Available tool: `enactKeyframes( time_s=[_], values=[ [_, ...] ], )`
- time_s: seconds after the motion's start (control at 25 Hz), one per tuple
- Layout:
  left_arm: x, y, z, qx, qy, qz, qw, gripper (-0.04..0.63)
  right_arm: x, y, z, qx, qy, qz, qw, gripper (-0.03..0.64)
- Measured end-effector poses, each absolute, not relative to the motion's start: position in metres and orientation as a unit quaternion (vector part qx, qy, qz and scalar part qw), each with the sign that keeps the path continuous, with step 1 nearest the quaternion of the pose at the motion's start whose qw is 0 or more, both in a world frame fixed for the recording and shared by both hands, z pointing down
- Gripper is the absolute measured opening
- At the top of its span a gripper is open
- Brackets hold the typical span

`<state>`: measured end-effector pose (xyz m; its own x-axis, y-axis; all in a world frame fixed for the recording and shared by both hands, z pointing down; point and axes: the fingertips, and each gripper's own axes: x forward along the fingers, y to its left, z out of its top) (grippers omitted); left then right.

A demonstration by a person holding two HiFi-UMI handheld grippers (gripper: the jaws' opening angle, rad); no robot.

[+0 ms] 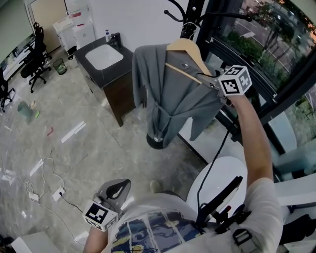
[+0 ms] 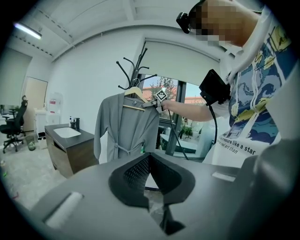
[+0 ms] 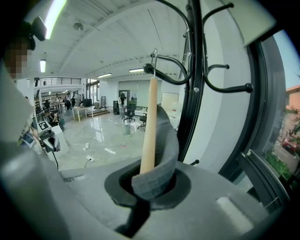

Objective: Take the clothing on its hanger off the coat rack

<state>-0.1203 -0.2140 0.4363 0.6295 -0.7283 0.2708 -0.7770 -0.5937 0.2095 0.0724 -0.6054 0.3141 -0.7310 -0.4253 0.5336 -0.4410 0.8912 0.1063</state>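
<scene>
A grey robe [image 1: 168,94] hangs on a wooden hanger [image 1: 185,49] from the black coat rack [image 1: 190,15] by the window. My right gripper [image 1: 216,85] is shut on the hanger's right end, with robe cloth pinched in too. In the right gripper view, the hanger arm [image 3: 149,126] and a fold of robe [image 3: 164,154] rise out of my right gripper [image 3: 150,185]. The hanger's metal hook [image 3: 154,58] rests over a curved rack prong [image 3: 171,77]. My left gripper [image 1: 114,191] is low at my left side, shut on nothing. It faces the robe [image 2: 124,126] from a distance.
A dark sink cabinet [image 1: 106,64] stands left of the rack. The rack's round base [image 1: 158,141] sits on the floor below the robe. A white round seat [image 1: 222,183] is close on my right. Window frames [image 1: 256,74] run behind the rack. Cables [image 1: 44,183] lie on the floor.
</scene>
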Motion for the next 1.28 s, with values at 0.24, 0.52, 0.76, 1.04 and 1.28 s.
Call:
enactKeyframes(
  time_s=[0.24,0.52,0.76,1.04,1.28],
  values=[
    [-0.133,-0.194,0.434,0.892,-0.421,0.07,0.151,0.003,0.072,-0.572,0.294,0.241,-0.932,0.009,0.271,0.002],
    [-0.148,-0.16,0.431,0.899,-0.409,0.069,0.142,0.003,0.061,-0.513,0.29,0.247,-0.931,0.004,0.269,0.002],
    [-0.158,-0.124,0.435,0.903,-0.4,0.066,0.14,0.003,0.049,-0.452,0.299,0.239,-0.931,-0.002,0.275,0.002],
    [-0.16,-0.08,0.442,0.911,-0.382,0.067,0.141,0.003,0.035,-0.372,0.305,0.224,-0.936,-0.011,0.273,0.002],
    [-0.149,-0.059,0.441,0.918,-0.364,0.071,0.137,0.003,0.024,-0.311,0.3,0.201,-0.942,-0.023,0.267,0.002]
  ],
)
